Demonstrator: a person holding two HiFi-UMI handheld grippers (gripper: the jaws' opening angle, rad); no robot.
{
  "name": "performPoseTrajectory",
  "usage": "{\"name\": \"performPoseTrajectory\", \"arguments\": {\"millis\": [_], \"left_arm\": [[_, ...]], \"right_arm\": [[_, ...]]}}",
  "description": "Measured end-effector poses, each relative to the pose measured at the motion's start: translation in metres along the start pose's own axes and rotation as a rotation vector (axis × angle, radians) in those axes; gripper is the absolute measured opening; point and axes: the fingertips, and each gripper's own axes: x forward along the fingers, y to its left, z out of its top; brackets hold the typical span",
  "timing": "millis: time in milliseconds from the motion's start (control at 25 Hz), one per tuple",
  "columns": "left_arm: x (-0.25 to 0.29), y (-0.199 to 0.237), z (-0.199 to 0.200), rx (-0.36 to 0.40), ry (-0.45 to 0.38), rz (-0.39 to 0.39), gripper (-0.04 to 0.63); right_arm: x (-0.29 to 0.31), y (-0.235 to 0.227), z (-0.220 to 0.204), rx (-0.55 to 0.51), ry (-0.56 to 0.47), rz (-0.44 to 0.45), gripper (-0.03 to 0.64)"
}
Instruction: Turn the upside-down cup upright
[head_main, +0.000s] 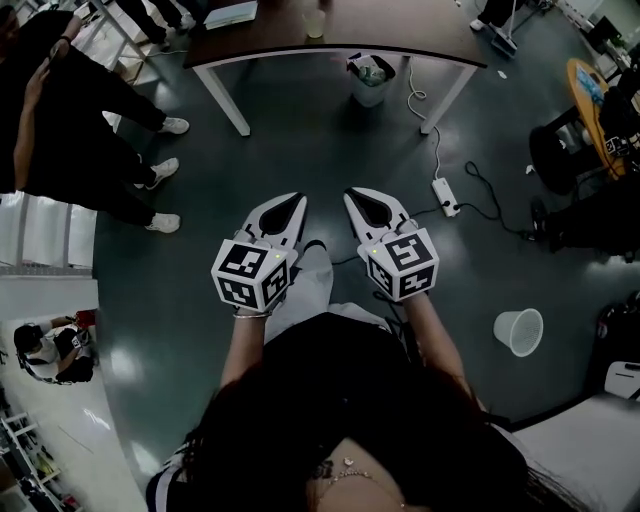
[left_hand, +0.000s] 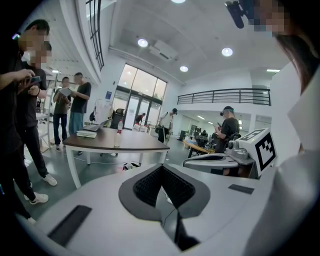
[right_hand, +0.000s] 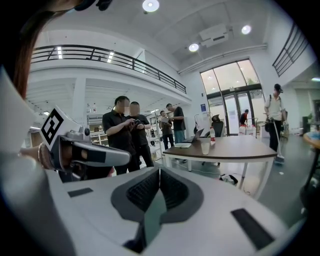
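Observation:
A small pale cup (head_main: 315, 25) stands on the dark-topped table (head_main: 420, 40) well ahead of me, and from here I cannot make out which way up it is. The right gripper view shows the cup (right_hand: 205, 147) near the table's front edge, with a red-capped bottle (right_hand: 212, 133) just behind it. My left gripper (head_main: 298, 200) and right gripper (head_main: 352, 195) hang side by side above the floor, well short of the table. Both are shut and hold nothing, as their own views show for the left gripper (left_hand: 161, 167) and the right gripper (right_hand: 159, 171).
A lined waste bin (head_main: 370, 80) sits under the table, and a power strip (head_main: 445, 197) with its cable lies on the floor to the right. A white bin (head_main: 518, 331) stands at my right. People (head_main: 60, 130) stand at the left. A laptop (head_main: 230, 14) lies on the table.

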Motion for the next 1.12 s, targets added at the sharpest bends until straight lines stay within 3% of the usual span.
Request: {"name": "performPoseTrajectory", "arguments": {"millis": [640,1120], "left_arm": [[0.111,0.133,0.076,0.009,-0.012,-0.082,0.003],[0.160,0.173,0.098,0.006,-0.013,-0.105,0.003]], "right_arm": [[0.156,-0.078,0.070,-0.017,0.000,-0.059,0.017],[0.199,-0.118,0.091,0.009,-0.027,-0.095,0.017]]}}
